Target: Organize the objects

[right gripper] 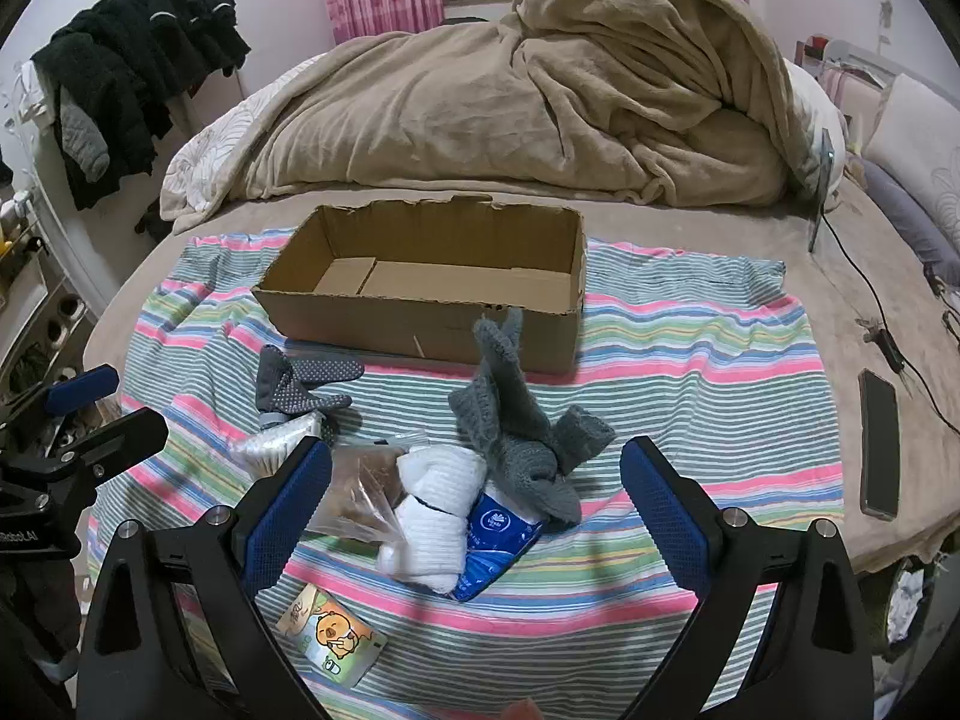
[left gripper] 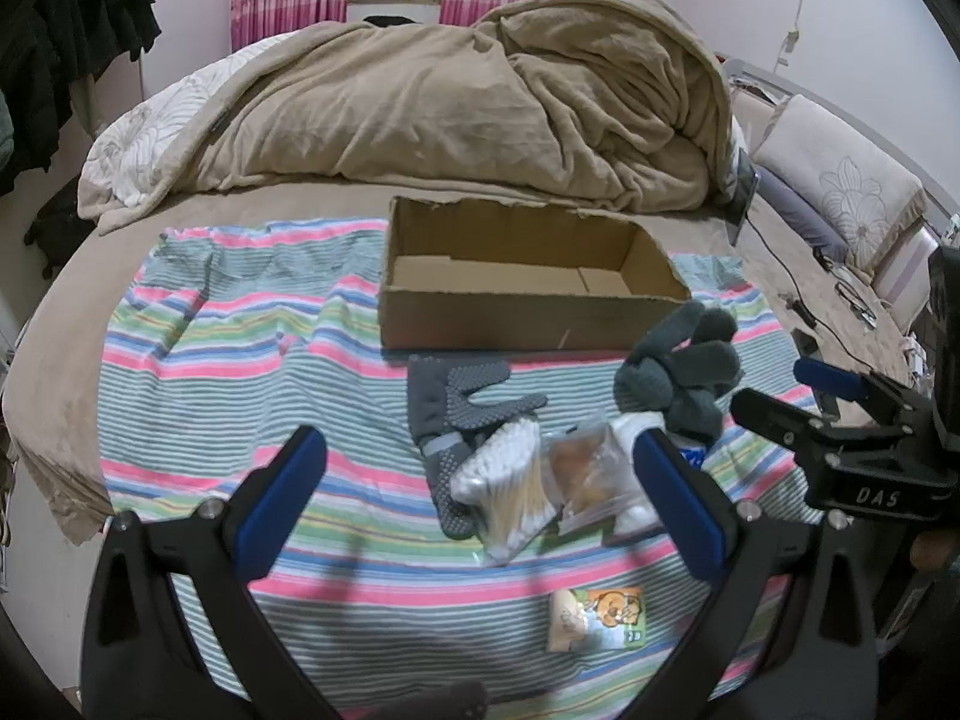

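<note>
- Left tongs: spread wide, holding nothing, poised over the pile on the striped cloth.
- Right tongs: spread wide, holding nothing, over the same pile.
- Box: open, on the cloth, just beyond the pile.
- Pile: dotted glove, knit glove, swabs, clear bag, white roll, blue pack, all touching or overlapping.
- Cartoon packet: apart from the pile, nearer the cameras.
- Phone: on the bed, right of the cloth.
</note>
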Demonstrator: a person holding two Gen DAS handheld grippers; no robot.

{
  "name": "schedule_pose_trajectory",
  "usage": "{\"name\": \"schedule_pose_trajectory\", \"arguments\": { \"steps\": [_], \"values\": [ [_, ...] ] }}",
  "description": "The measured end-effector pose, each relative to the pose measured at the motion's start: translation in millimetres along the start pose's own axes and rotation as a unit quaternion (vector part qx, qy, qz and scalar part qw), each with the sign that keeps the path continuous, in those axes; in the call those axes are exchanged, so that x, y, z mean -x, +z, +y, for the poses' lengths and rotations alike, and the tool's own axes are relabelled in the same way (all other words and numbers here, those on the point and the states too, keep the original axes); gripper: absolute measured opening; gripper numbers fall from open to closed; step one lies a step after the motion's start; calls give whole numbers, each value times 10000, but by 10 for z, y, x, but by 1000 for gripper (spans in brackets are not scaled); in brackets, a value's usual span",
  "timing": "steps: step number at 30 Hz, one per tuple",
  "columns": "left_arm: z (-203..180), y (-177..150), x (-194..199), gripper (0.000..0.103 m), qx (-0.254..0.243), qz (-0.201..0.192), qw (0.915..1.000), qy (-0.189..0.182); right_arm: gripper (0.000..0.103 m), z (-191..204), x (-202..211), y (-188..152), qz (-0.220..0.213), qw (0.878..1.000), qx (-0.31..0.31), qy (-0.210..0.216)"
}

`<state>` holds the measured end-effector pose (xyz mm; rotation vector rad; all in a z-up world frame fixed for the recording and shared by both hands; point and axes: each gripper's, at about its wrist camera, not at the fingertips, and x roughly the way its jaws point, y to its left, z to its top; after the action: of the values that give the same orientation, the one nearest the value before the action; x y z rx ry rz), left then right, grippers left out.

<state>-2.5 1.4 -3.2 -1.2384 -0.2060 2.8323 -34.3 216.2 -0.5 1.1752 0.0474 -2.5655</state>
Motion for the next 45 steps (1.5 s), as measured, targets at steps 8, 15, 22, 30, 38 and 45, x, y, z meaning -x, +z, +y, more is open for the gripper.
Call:
{"name": "schedule_pose_trajectory", "arguments": {
  "steps": [8,15,22,30,38,45],
  "values": [
    [-5,6,-16,102,11,12,10000,-31,99,3,-7,-3,3,10000,2,2],
    [-2,20,-18,102,21,17,10000,-39,99,2,-4,-8,1,10000,-3,-5],
    [-9,21,-18,102,27,20,10000,-58,99,-6,-8,-7,13,10000,-2,0],
    [-11,21,-16,102,27,21,10000,-61,99,-7,-11,-2,17,10000,-5,2],
    [-19,22,-15,102,39,45,9999,-105,99,-8,-5,-3,18,10000,-3,7],
    [-27,25,-10,102,47,50,9999,-140,99,7,-9,-6,11,10000,6,6]
  ]
}}
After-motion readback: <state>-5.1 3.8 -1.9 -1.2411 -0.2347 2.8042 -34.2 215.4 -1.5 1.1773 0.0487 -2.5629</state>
